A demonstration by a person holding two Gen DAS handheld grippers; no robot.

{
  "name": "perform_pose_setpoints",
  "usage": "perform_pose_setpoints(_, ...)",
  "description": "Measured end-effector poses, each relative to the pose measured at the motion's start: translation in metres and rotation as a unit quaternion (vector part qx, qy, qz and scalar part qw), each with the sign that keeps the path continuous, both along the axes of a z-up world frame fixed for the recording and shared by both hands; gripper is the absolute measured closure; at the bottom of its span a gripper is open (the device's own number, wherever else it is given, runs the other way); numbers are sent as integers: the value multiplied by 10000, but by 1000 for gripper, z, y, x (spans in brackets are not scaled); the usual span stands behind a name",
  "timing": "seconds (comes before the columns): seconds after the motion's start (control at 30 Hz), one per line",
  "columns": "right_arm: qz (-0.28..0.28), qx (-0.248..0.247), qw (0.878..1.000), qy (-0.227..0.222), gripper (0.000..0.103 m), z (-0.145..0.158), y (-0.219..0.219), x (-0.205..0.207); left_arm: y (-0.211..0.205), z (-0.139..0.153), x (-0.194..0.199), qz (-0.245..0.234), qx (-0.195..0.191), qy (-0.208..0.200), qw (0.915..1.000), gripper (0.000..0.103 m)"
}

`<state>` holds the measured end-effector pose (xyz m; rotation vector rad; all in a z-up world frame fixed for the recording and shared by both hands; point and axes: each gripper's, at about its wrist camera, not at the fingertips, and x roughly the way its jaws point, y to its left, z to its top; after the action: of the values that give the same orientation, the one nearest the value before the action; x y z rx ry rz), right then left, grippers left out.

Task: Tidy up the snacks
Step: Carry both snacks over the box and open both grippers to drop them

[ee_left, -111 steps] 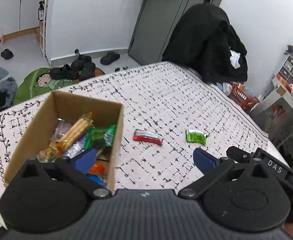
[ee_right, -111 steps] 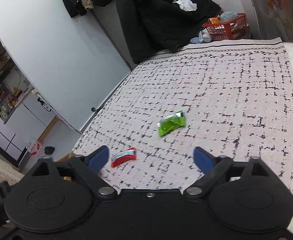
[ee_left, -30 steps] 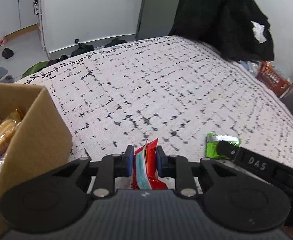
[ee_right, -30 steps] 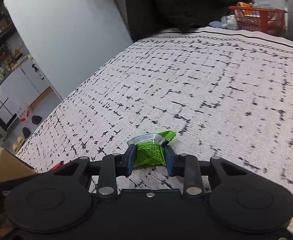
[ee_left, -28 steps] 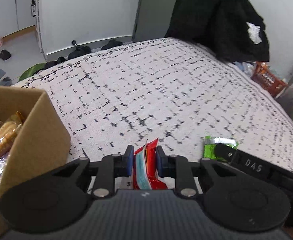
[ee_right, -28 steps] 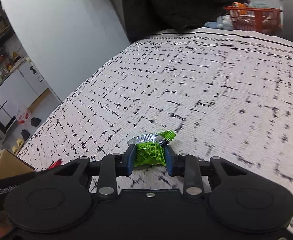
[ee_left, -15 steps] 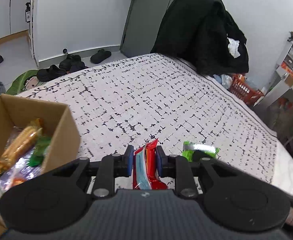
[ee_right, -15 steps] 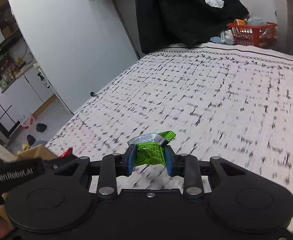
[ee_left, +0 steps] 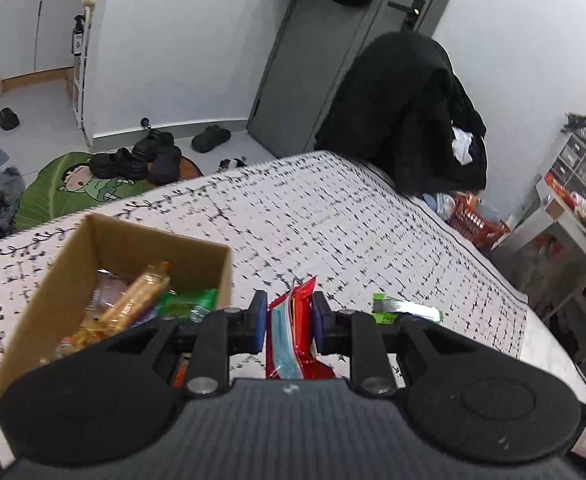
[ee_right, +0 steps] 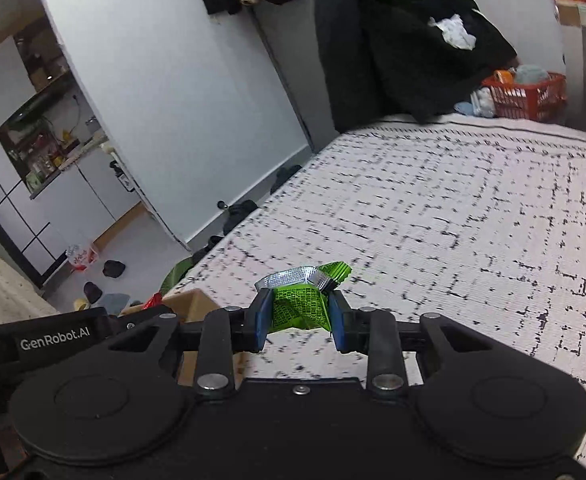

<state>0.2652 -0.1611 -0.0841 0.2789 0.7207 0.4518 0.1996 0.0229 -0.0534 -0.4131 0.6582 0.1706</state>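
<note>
Transport step in hand, both pickups judged complete: left gripper (ee_left: 285, 322) jaws clamped on red snack packet (ee_left: 291, 336), raised above the patterned surface (ee_left: 333, 220) just right of the cardboard box (ee_left: 41, 304); right gripper (ee_right: 299, 322) jaws clamped on crumpled green snack packet (ee_right: 299, 308), also aloft. Box already holding several wrapped snacks. Next move calls for carrying each packet over the open box, then parting the jaws

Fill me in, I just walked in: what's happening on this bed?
A person is tidying snacks with two handheld grippers. The left gripper is shut on a red snack packet, the right gripper on a green snack packet. The cardboard box on the patterned bedspread already holds several snacks.
</note>
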Motion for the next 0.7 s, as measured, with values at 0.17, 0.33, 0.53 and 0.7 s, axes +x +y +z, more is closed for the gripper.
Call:
perform_pose_setpoints(0.17,52,40,9999,-87,73,15,15,-12,24,4,-14,62,-89,-58,9999,81)
perform_pose_setpoints(0.33,138,90,9998,-101,73,25,32,-21,44,4,-25,152,-72,-1,9999,81)
perform_pose_setpoints(0.53,280,159,9995,-76,73,35,49,-25,61,-2,-34,111,-161,4,9998,81)
perform_pose_setpoints(0.7,366,-39,9992,-156,73,43,71,-28,73,-7,-37,50,-308,60,9995,81)
